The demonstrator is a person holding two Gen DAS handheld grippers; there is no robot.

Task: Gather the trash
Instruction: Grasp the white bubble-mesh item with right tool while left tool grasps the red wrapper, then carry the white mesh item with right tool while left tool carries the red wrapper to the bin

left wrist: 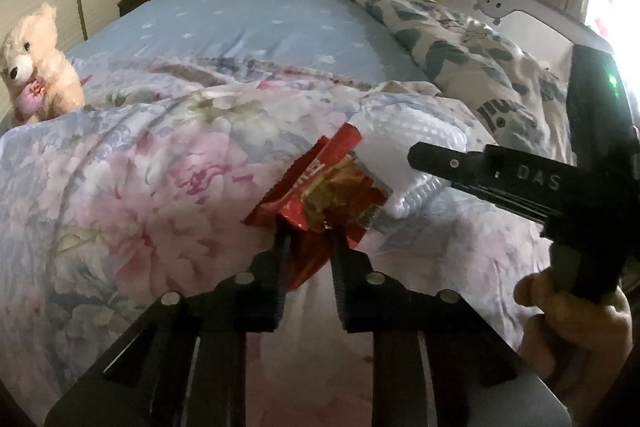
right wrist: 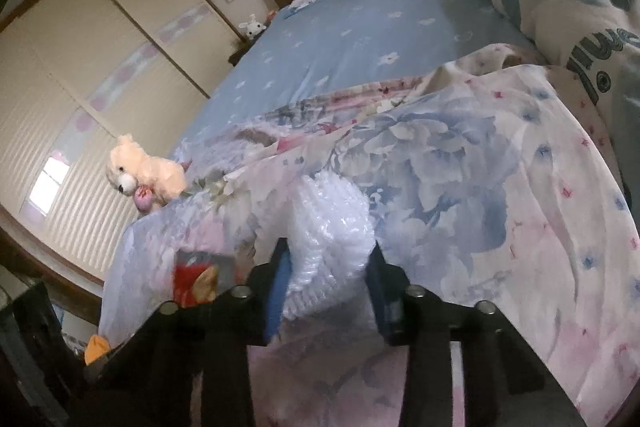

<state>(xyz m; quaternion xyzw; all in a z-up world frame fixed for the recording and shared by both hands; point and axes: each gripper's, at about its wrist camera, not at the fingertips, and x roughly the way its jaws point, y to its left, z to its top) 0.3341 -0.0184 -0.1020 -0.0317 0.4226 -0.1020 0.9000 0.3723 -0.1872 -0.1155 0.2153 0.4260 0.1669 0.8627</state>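
Red snack wrapper (left wrist: 320,195) | lower end hidden in left gripper (left wrist: 310,239)

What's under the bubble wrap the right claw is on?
The bubble wrap lies on the floral quilt, beside the red snack bag. Its underside is covered, so anything beneath it cannot be seen. The right claw grips its near edge.

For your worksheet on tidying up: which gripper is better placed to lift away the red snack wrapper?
Left. The left gripper has its jaws closed on the red snack wrapper, while the right gripper grips the white bubble wrap beside it.
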